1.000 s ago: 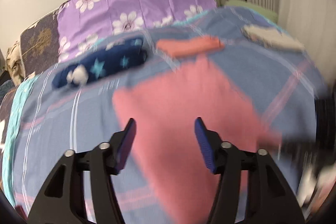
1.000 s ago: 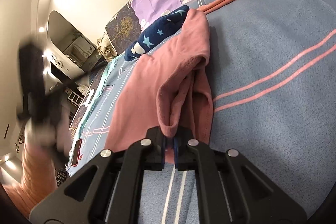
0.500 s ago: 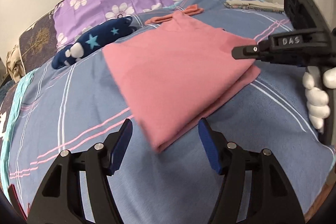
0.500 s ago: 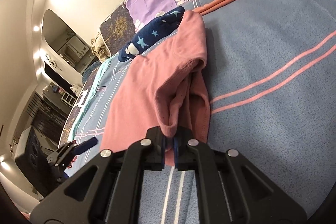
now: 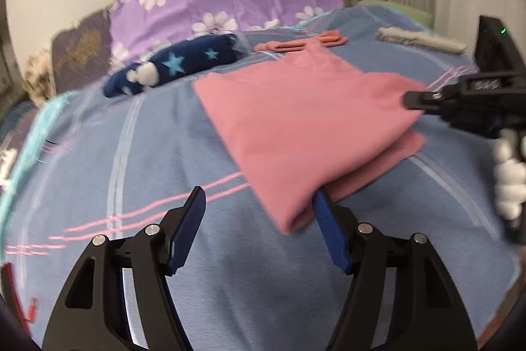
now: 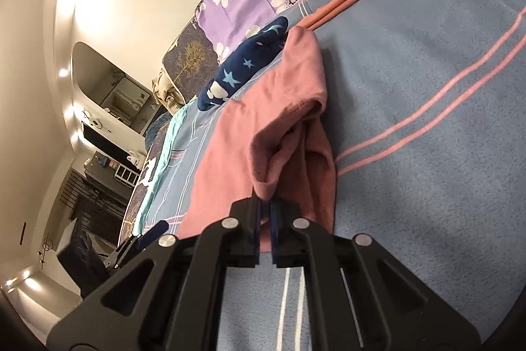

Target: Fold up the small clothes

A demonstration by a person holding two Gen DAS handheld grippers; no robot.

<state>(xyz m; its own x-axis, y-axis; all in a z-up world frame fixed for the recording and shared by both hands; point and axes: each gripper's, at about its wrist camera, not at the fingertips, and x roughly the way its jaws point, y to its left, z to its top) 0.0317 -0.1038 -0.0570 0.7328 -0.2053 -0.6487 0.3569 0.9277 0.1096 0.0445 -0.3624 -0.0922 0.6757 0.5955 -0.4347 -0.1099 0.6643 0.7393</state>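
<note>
A pink garment (image 5: 305,117) lies folded over on the blue bed cover (image 5: 148,153). My left gripper (image 5: 259,213) is open at the garment's near corner; its right finger (image 5: 328,232) sits under the cloth's edge and the left finger is off to the side. My right gripper (image 6: 265,209) is shut on the garment's other corner (image 6: 279,134) and holds it bunched and slightly raised. The right gripper also shows in the left wrist view (image 5: 424,97) at the garment's right edge.
A navy star-print garment (image 5: 177,68), an orange folded piece (image 5: 302,45) and a pale folded stack (image 5: 420,38) lie farther up the bed. A purple floral pillow (image 5: 230,9) is at the head. The bed's edge and room furniture (image 6: 108,153) lie to the left.
My left gripper has moved right and closer, so its right finger now slips under the garment's near corner. The right gripper still holds its corner, barely moved.
</note>
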